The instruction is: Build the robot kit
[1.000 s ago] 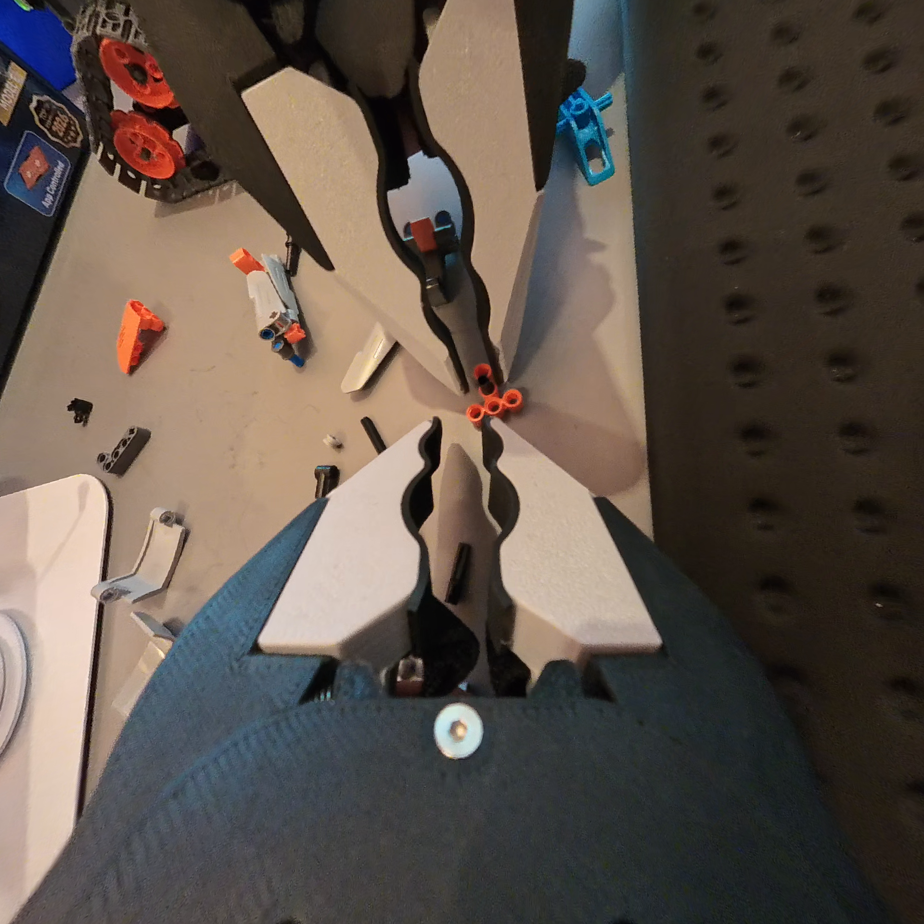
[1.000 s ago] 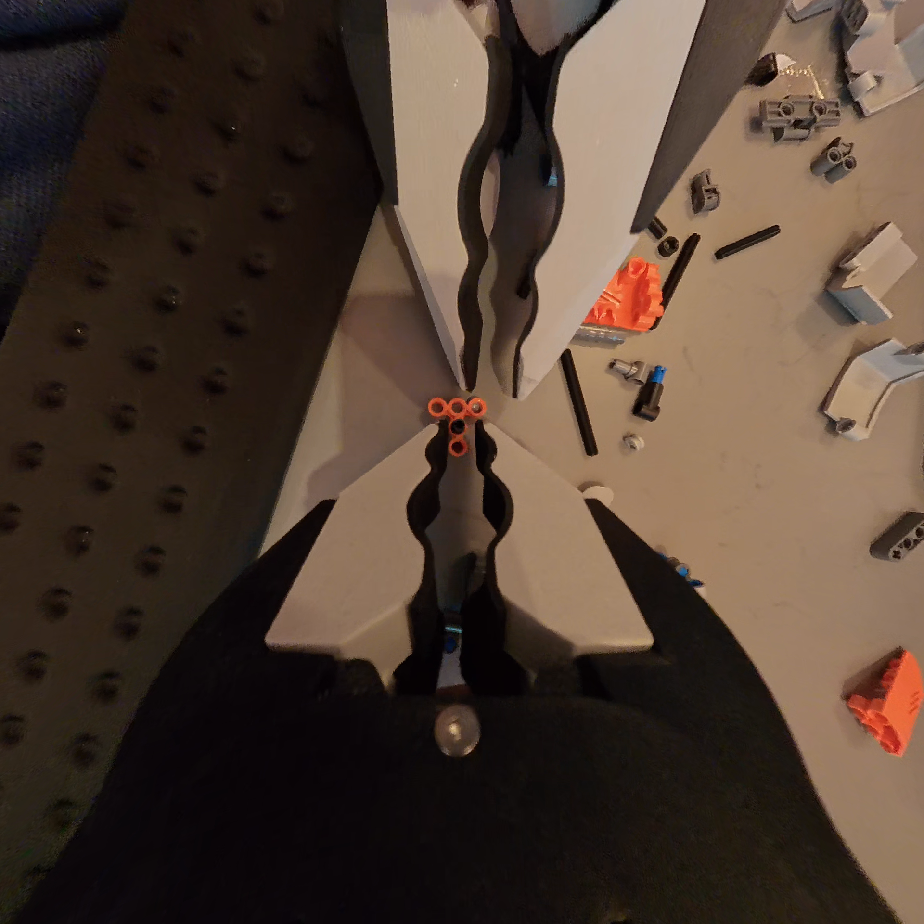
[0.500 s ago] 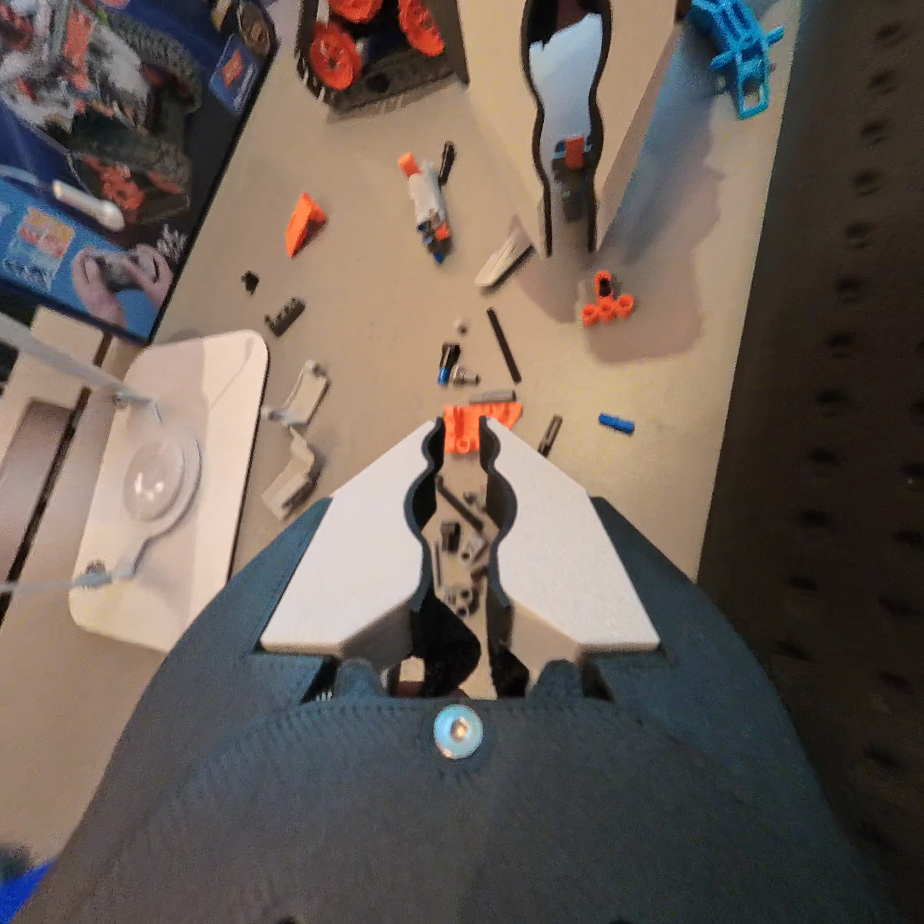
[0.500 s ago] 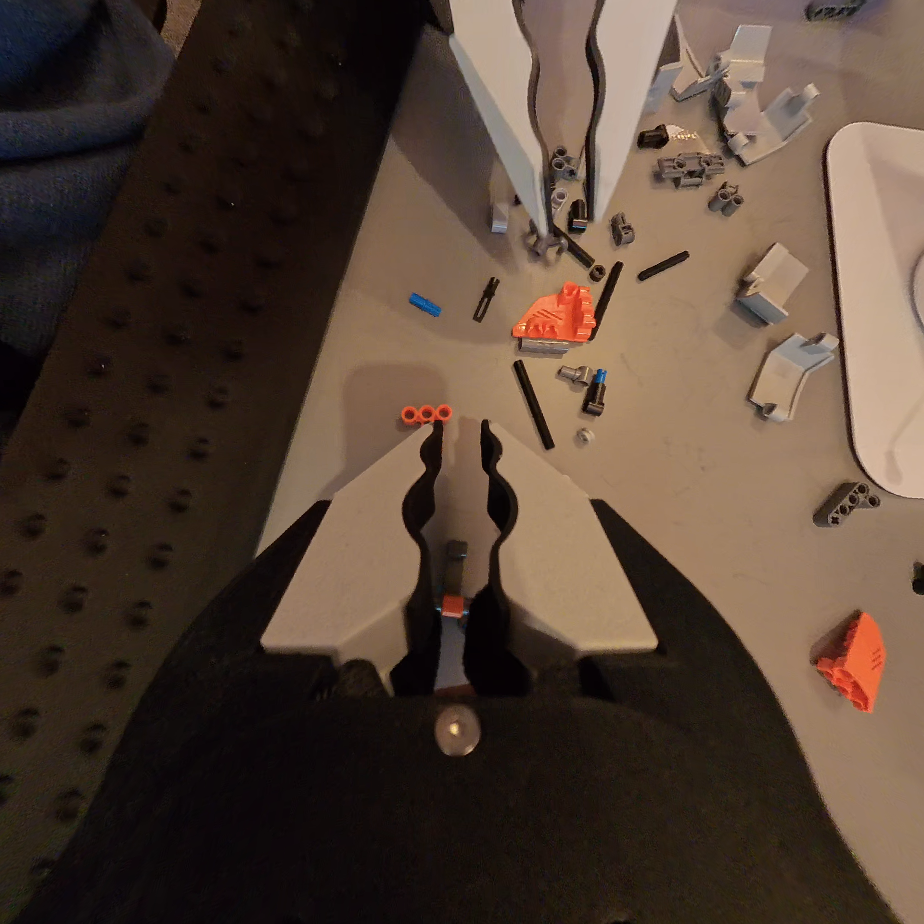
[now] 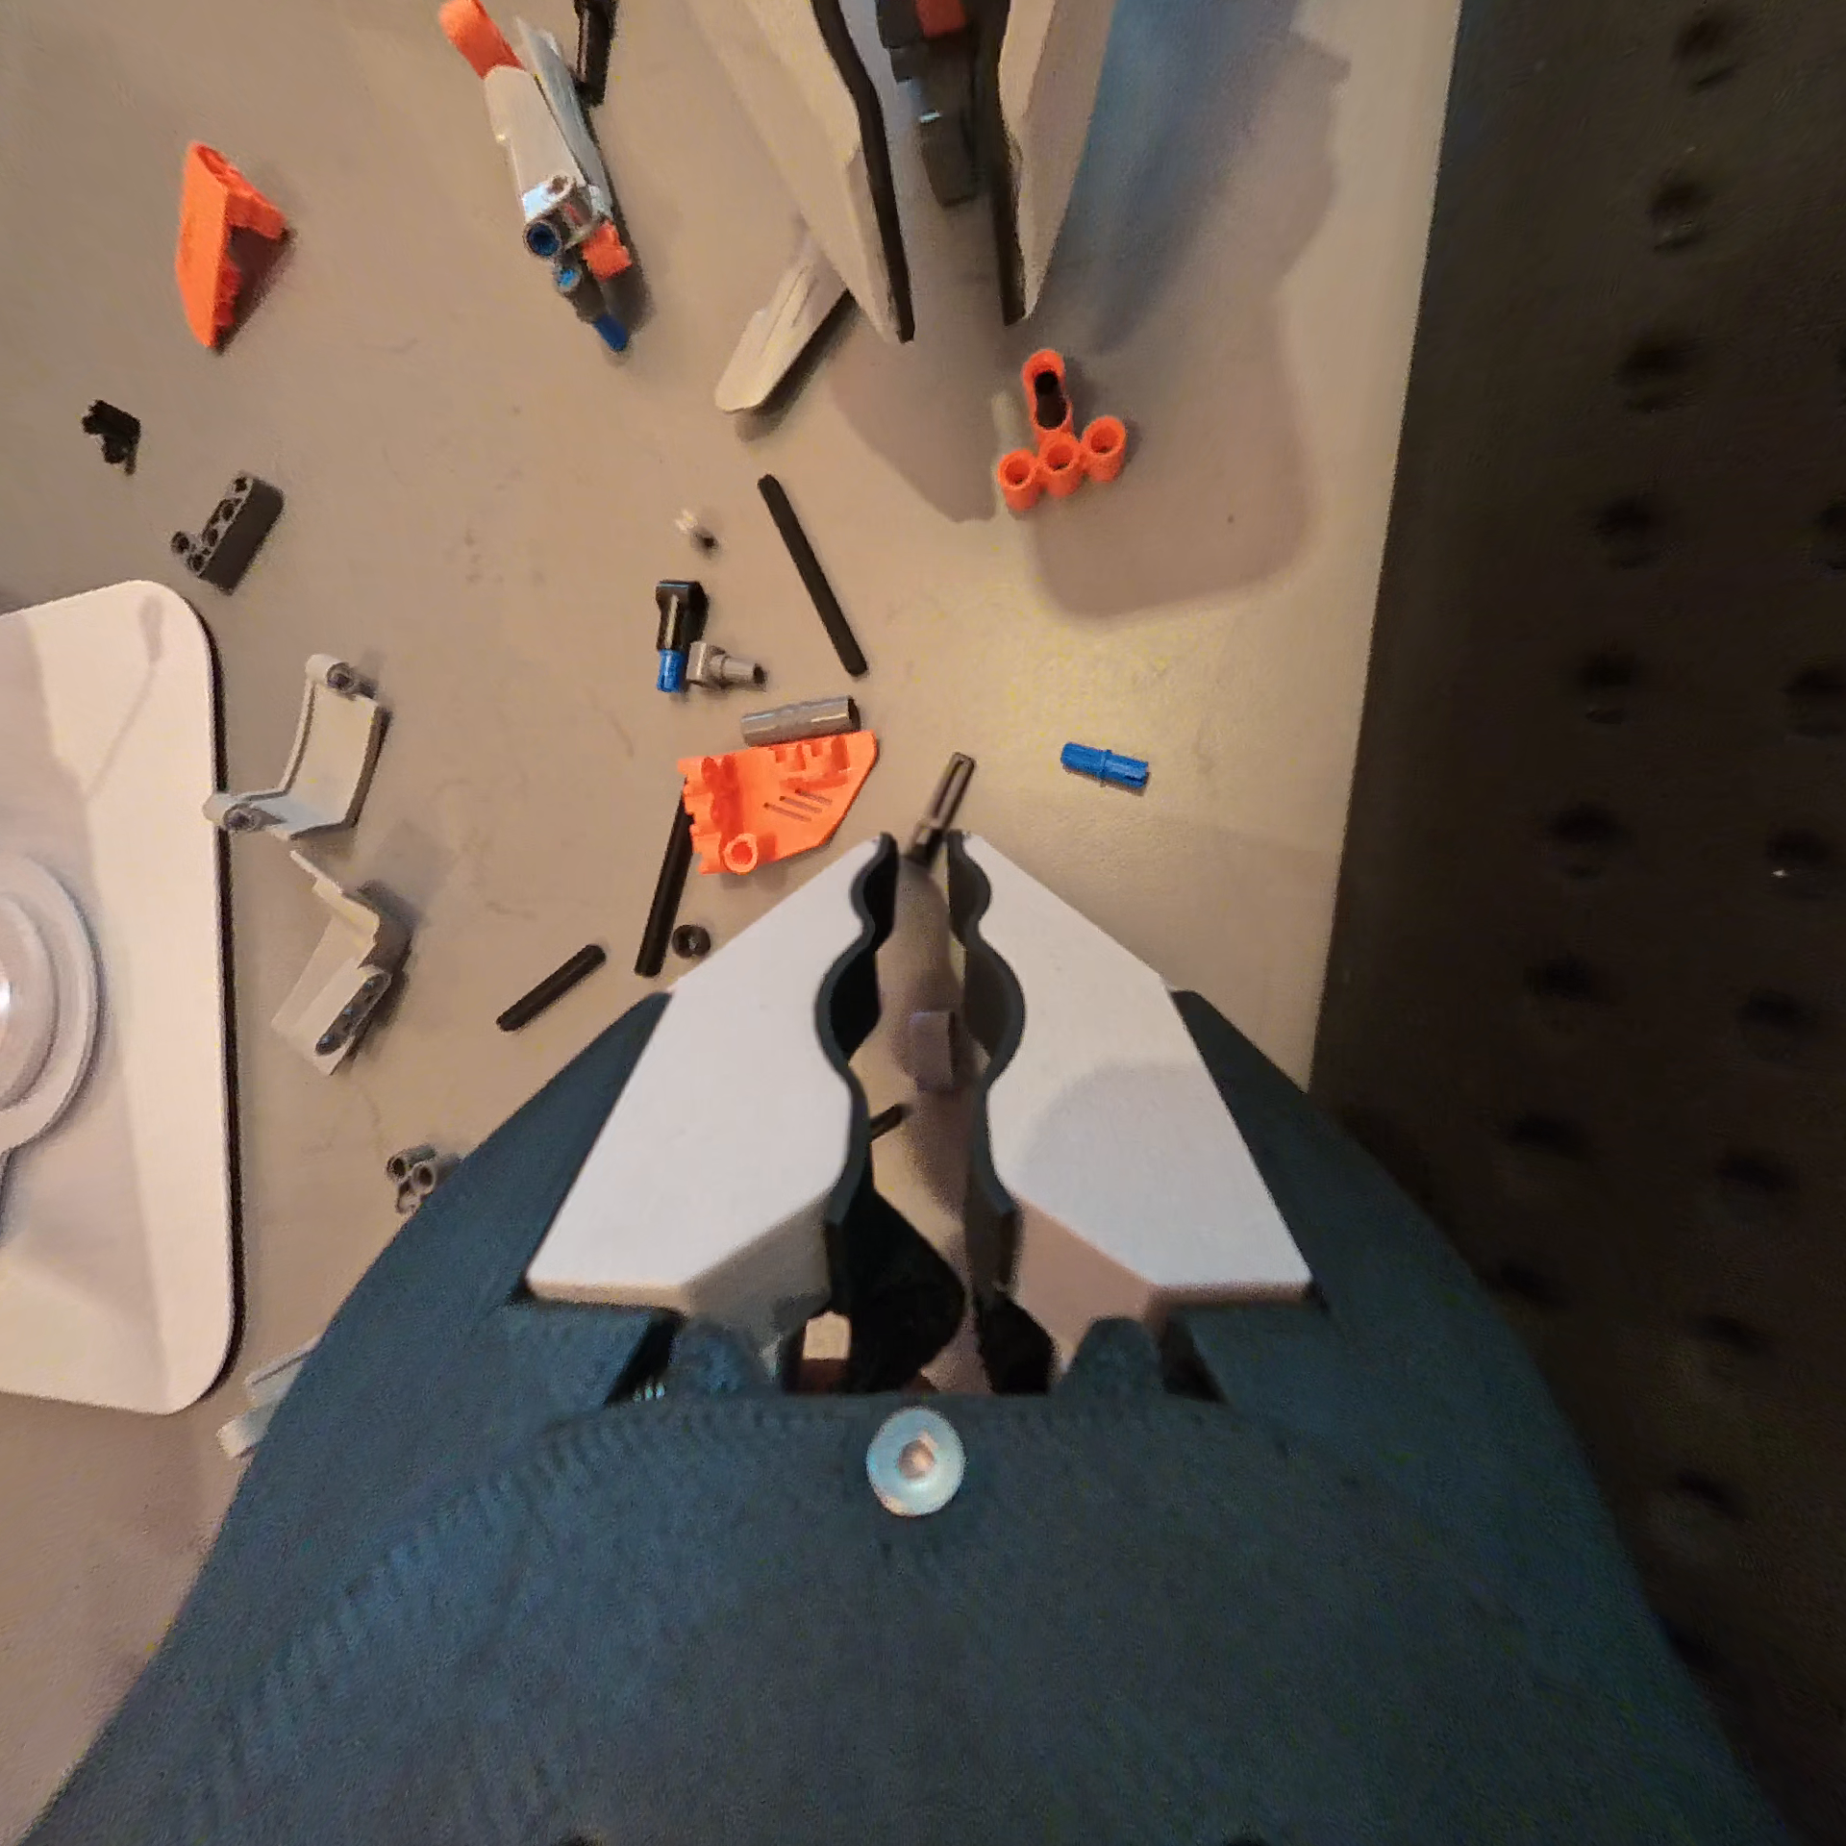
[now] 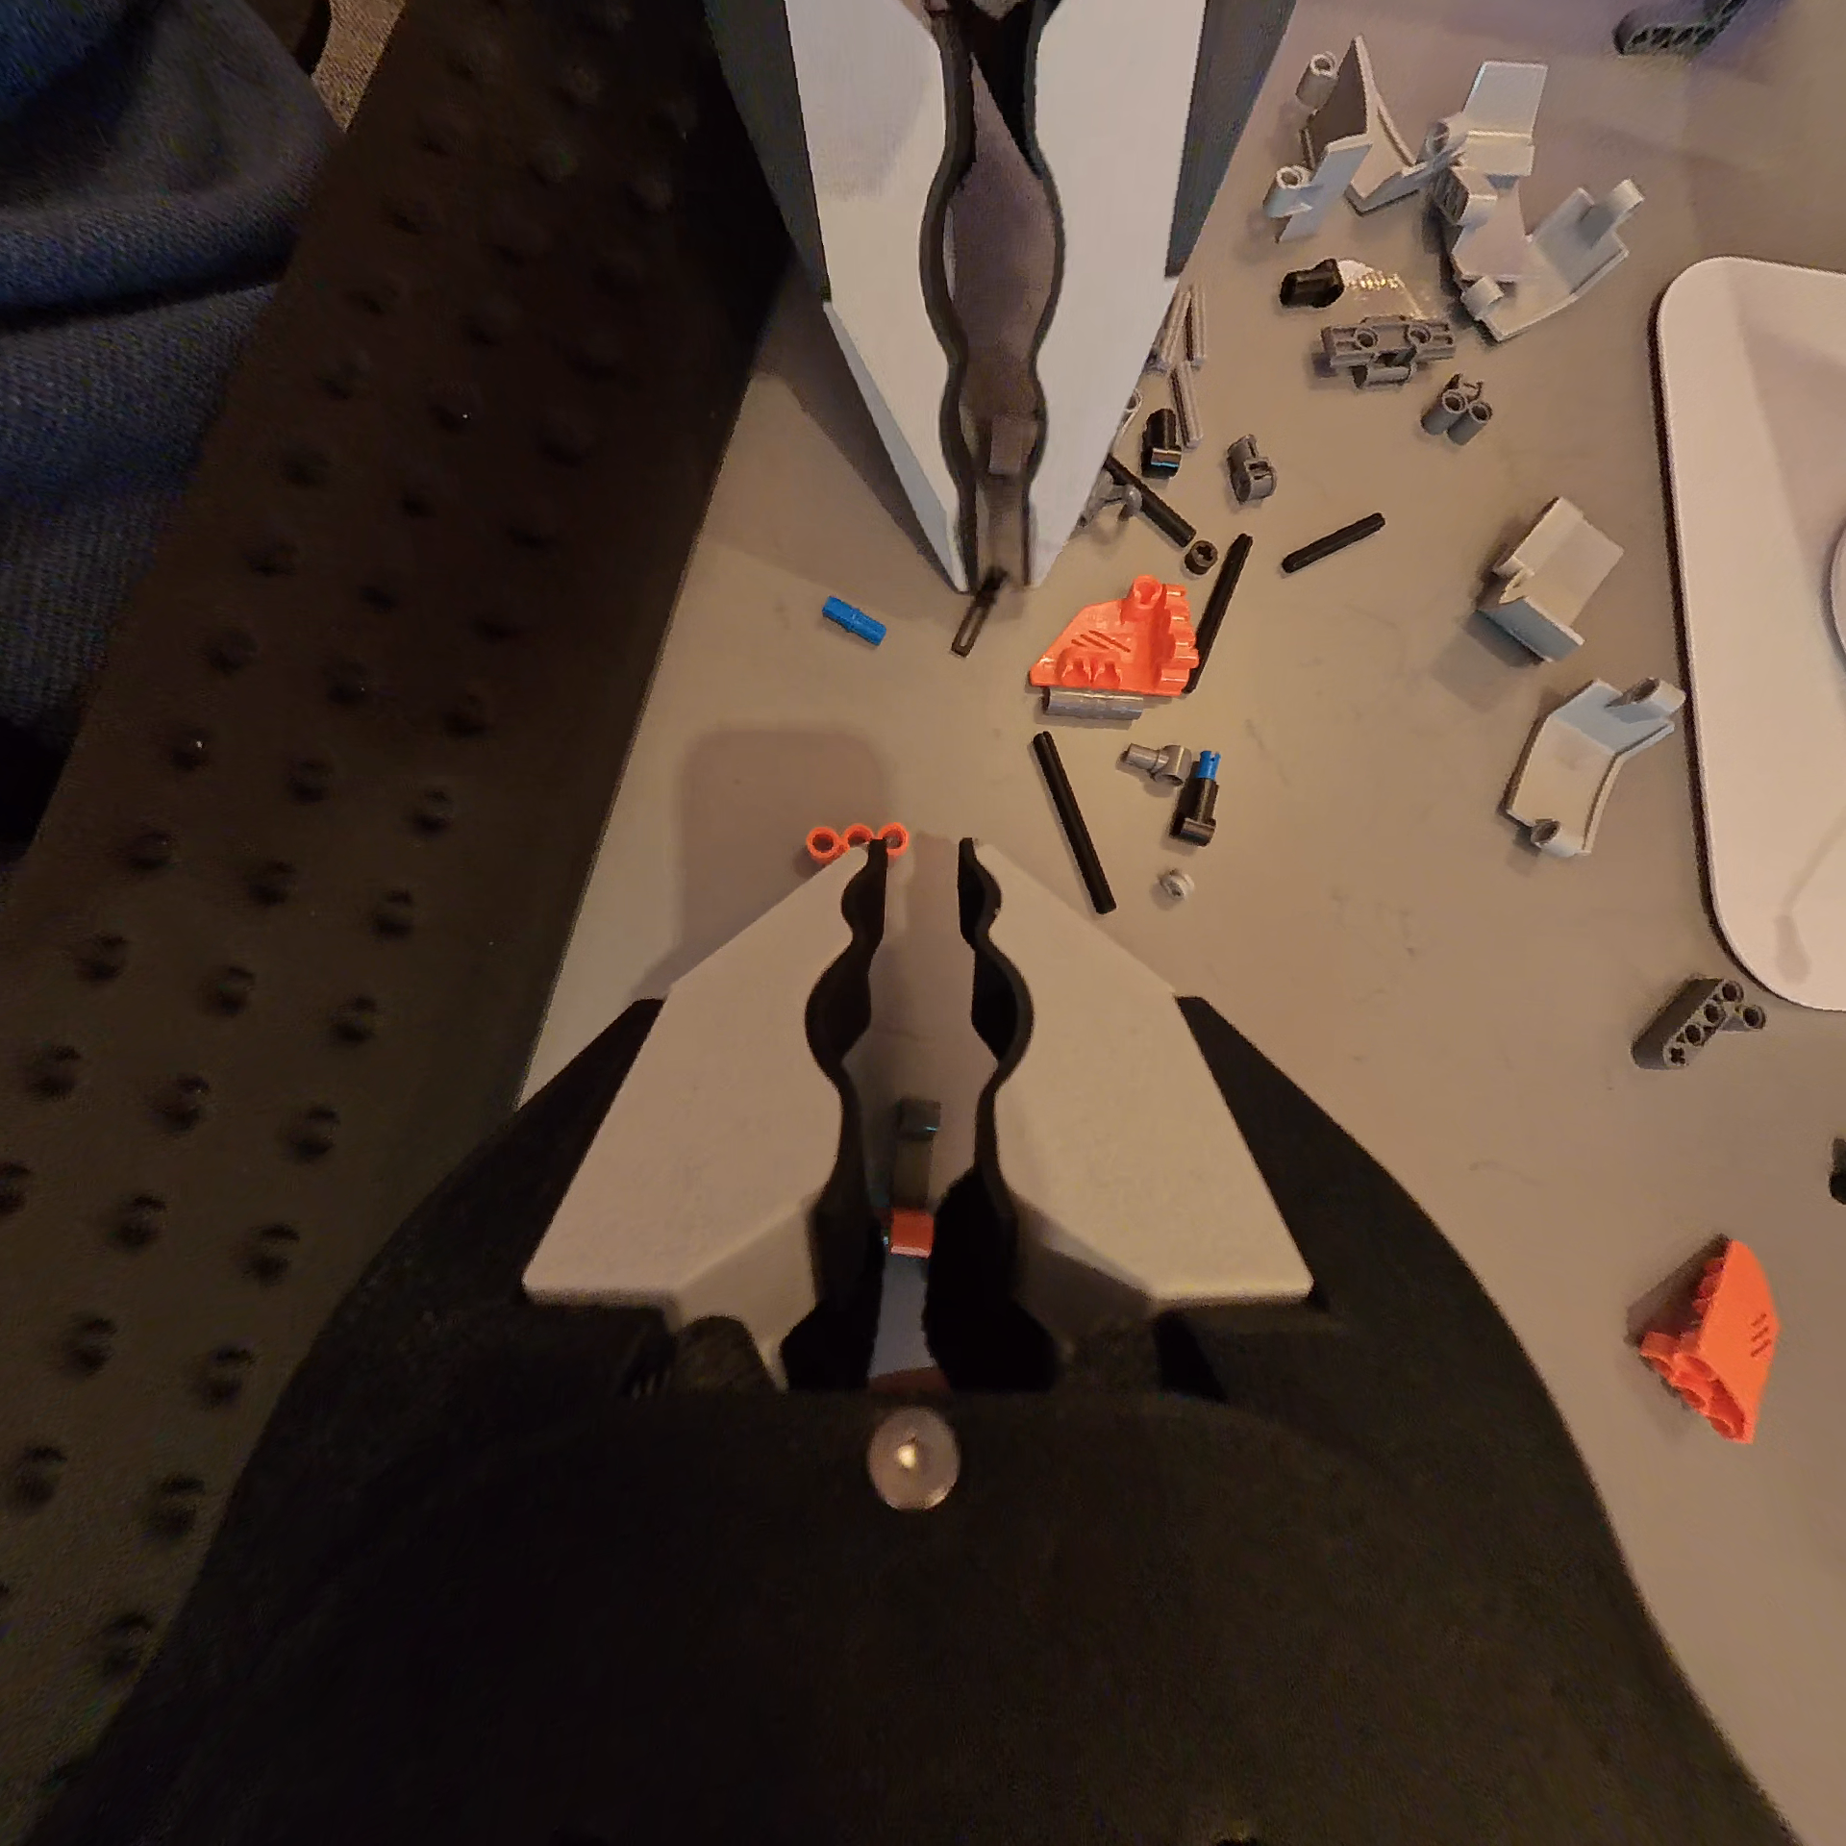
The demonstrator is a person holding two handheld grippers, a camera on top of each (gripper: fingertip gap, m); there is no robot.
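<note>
Left gripper (image 5: 921,849) at frame centre, jaws narrowly parted over a small black plastic pin (image 5: 941,802), right gripper (image 6: 919,849) slightly parted, empty, orange T-shaped connector (image 6: 856,839) touching its left fingertip, grey tabletop (image 6: 1299,899).

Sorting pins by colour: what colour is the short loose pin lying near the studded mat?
Blue, clearest in the left wrist view.

Dim warm light, soft shadows, wide-angle edge distortion, slight blur
</note>
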